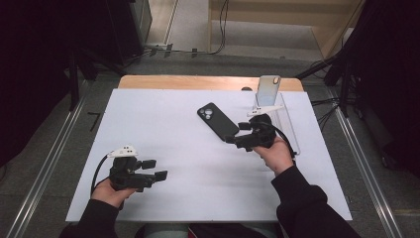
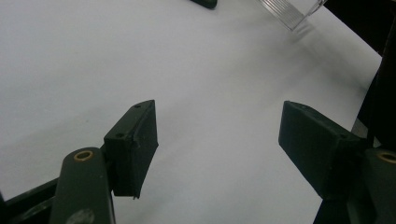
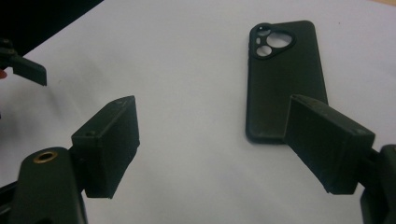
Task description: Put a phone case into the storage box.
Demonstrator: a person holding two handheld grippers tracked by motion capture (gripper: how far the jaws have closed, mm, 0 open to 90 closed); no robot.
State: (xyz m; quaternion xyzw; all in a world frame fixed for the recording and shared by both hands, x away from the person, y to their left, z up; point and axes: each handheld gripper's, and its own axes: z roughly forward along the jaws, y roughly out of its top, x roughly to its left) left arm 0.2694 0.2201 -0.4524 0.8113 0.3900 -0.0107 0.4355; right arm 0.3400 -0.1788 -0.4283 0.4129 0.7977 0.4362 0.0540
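Approach step: I bring right tool (image 3: 212,140), jaws apart, empty, beside case (image 3: 285,79) end. Next: straddle case, close. Left tool (image 2: 217,140) open, empty, idle on counter (image 1: 173,124).

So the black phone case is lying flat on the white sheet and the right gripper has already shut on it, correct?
Not quite. The black phone case does lie flat on the white sheet, but the right gripper is open: in the right gripper view its jaws stand apart, the case lying ahead beside one jaw, not clamped.
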